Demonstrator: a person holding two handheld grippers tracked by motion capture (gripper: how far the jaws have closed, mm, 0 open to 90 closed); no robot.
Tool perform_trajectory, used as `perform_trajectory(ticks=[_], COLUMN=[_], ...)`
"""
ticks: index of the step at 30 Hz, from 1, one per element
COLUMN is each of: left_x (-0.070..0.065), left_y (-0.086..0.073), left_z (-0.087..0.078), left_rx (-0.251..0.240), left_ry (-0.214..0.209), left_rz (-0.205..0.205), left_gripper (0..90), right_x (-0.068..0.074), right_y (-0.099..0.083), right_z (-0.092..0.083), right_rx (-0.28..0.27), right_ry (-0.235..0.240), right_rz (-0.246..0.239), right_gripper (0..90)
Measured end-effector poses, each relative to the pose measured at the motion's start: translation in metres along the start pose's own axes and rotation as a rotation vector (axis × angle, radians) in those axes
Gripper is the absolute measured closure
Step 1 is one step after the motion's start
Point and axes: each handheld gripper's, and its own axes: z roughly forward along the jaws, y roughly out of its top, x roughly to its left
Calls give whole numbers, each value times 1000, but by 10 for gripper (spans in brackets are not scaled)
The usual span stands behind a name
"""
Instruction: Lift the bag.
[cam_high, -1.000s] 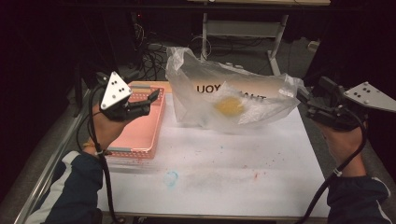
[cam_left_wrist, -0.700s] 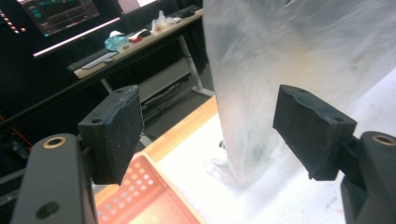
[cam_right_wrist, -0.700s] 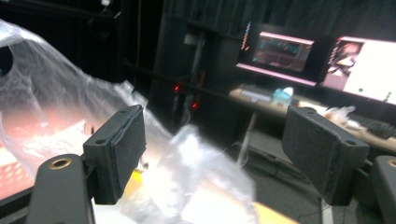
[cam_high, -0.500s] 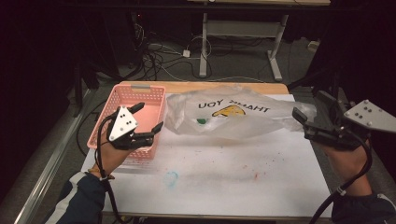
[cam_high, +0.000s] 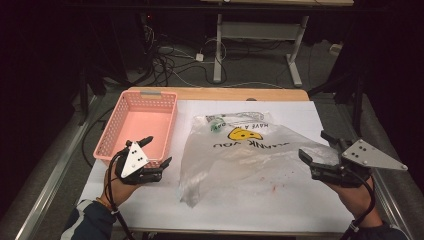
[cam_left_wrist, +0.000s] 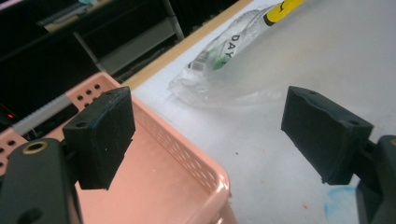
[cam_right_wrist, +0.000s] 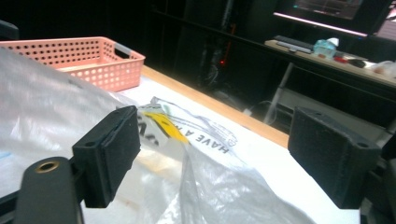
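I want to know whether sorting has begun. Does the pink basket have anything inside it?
No, the pink basket shows a bare floor in the high view, and the plastic bag lies beside it on the table.

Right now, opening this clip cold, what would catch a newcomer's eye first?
The clear plastic bag with the yellow print, spread crumpled over the middle of the white table sheet. Next the empty pink basket at the sheet's left edge. The left gripper hangs open by the basket's near corner, the right gripper open at the bag's right edge.
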Motion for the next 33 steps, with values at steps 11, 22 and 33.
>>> perform_trajectory(ticks=[11, 22, 33], left_x=[0, -1, -1], left_y=[-2, -1, -2], left_z=[0, 1, 4], left_rx=[6, 7, 12], left_ry=[0, -11, -16], left_rz=[-6, -10, -7], left_gripper=[172, 172, 172], right_x=[8, 11, 12], right_y=[-4, -10, -23], right_z=[4, 7, 17], right_rx=[20, 40, 61], right_ry=[28, 41, 49], right_rz=[-12, -15, -25], right_gripper=[189, 191, 192])
